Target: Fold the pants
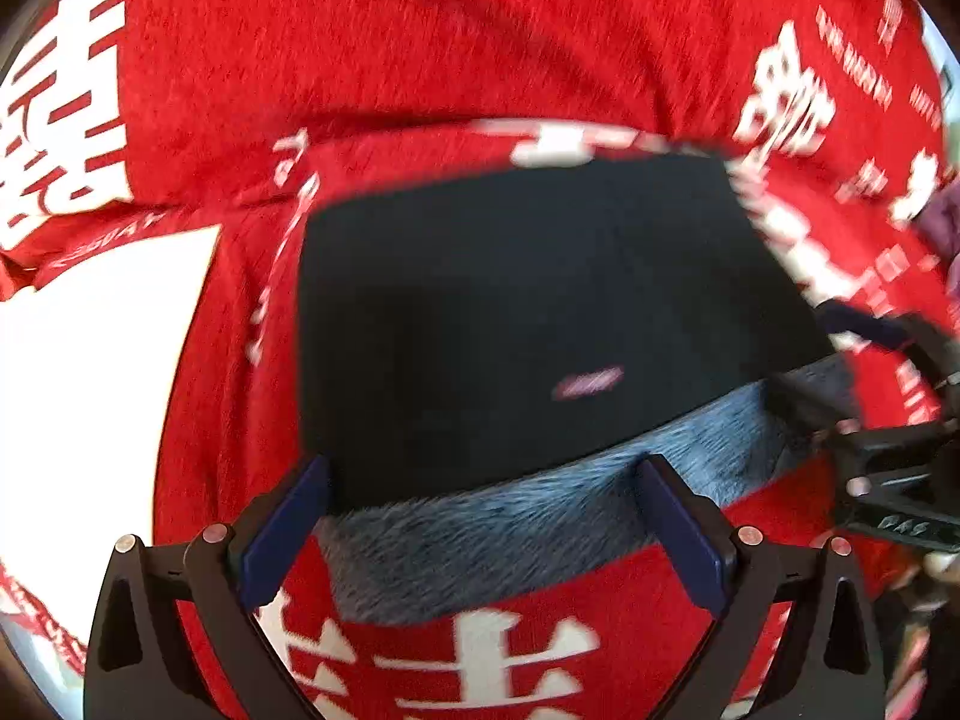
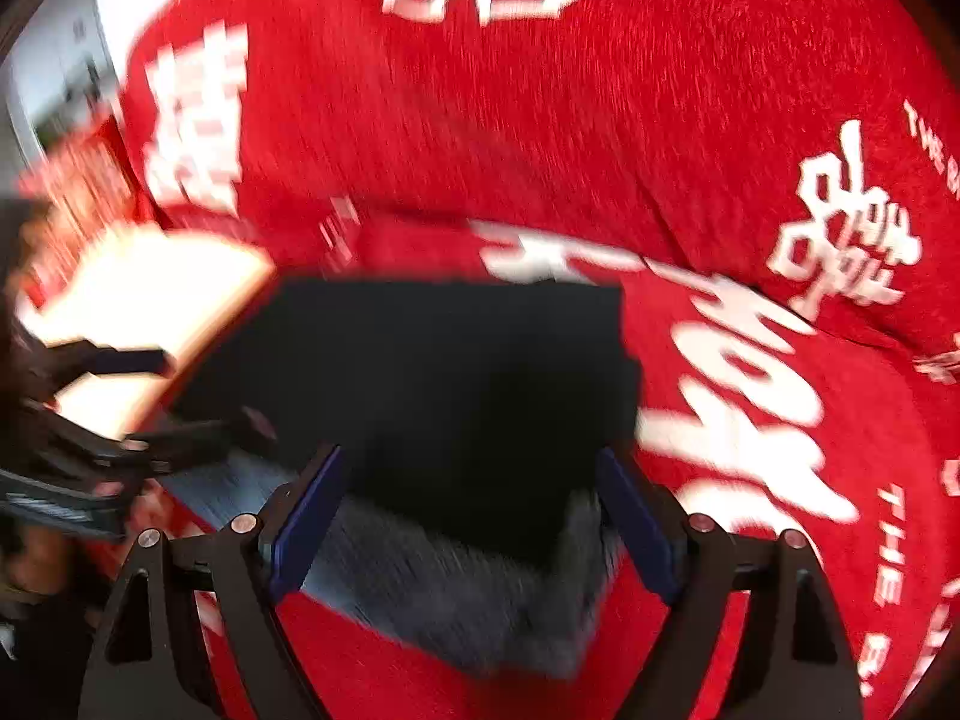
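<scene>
Black pants (image 1: 540,300) lie folded into a rough rectangle on a red blanket (image 1: 420,60). A strip of grey fleecy lining (image 1: 510,540) shows along their near edge, and a small pink label (image 1: 588,383) sits on the black cloth. My left gripper (image 1: 485,468) hovers over that near edge, jaws wide and empty. In the right wrist view the same pants (image 2: 450,372) and lining (image 2: 450,588) sit below my right gripper (image 2: 469,456), which is open and holds nothing. Each gripper appears at the edge of the other's view. Both pictures are blurred.
The red blanket (image 2: 600,120) with large white characters covers the whole surface, with a raised fold behind the pants. A bright white patch (image 1: 90,390) lies left of the pants. A hand shows at the right rim of the left wrist view.
</scene>
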`<move>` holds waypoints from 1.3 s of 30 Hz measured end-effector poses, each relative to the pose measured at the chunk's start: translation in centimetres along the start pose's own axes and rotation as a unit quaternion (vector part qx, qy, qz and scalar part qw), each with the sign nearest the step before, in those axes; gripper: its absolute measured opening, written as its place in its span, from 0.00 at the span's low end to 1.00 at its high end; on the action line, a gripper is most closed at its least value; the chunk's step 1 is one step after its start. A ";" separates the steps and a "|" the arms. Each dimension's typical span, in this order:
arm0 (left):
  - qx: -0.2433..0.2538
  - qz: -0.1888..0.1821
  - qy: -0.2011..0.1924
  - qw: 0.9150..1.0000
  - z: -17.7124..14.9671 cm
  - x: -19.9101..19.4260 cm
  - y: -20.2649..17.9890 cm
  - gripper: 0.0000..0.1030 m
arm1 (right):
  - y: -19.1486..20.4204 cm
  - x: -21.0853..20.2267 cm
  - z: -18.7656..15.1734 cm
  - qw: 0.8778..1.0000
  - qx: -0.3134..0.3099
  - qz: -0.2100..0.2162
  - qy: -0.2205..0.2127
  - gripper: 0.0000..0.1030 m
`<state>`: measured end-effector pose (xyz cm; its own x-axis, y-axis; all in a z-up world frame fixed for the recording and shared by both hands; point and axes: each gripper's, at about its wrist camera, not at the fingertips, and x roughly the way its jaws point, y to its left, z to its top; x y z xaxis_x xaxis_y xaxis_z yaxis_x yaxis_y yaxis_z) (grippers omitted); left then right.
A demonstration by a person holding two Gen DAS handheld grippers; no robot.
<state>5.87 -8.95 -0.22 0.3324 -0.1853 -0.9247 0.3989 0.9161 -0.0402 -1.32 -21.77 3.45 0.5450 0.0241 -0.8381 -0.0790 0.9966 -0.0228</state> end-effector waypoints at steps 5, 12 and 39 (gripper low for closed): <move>-0.024 -0.020 -0.004 0.999 -0.2 -1.5 1.1 0.98 | -1.6 0.6 -2.6 0.998 0.046 0.007 0.033 0.89; -0.012 0.002 0.000 1.000 0.4 -0.8 -0.7 0.98 | -0.8 -1.2 3.6 0.998 0.039 0.040 -0.041 0.91; -0.028 0.003 -0.045 0.999 -3.3 -6.1 0.1 0.98 | 0.7 -7.9 -5.1 0.992 0.122 0.015 -0.030 0.96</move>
<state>1.08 -6.60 4.19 0.4110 -0.2076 -0.8877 0.3485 0.9355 -0.0574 -9.92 -21.68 7.26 0.5952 0.0507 -0.8020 0.1049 0.9846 0.1400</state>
